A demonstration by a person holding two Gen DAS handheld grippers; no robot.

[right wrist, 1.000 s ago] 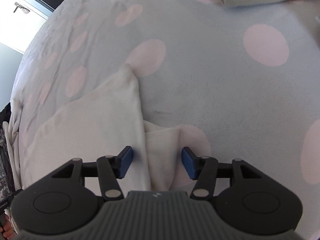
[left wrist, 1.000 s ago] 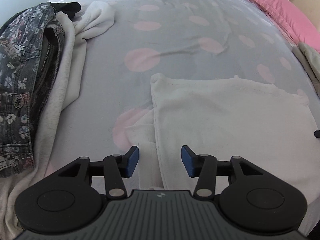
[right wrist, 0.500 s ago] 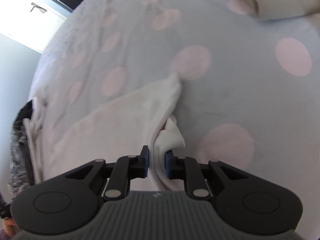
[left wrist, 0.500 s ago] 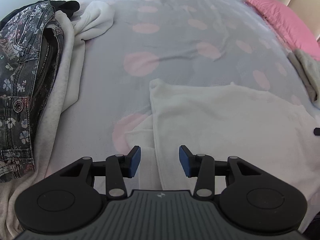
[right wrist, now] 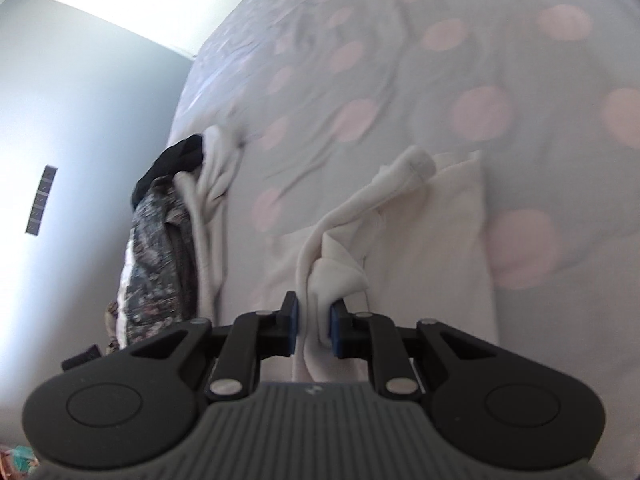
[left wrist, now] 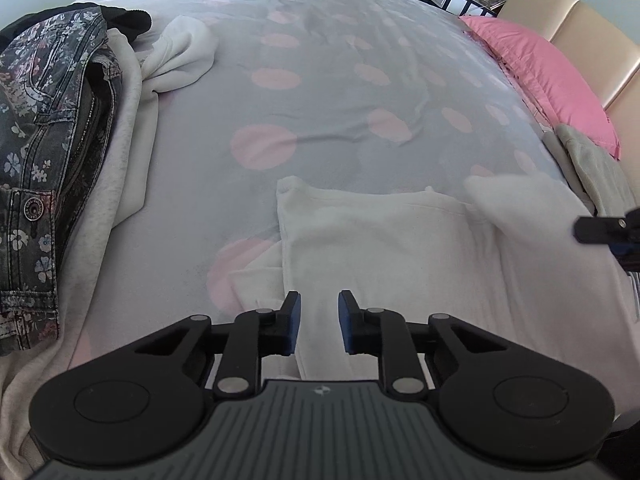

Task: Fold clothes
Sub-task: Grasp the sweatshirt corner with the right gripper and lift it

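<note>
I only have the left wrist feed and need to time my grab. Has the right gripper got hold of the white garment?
Observer: Yes, the right gripper is shut on a bunched fold of the white garment.
Operator: Is that fold off the bed?
Observer: It rises from the flat part up into the jaws.
Operator: And my left gripper?
Observer: In the right wrist view, only a dark edge shows low at the left, possibly the left gripper; its open jaws show only in your feed.

Grey pink-dotted bedspread (left wrist: 320, 92), pink pillow (left wrist: 548, 76), beige headboard (left wrist: 576, 32), pale wall (right wrist: 92, 128).
</note>
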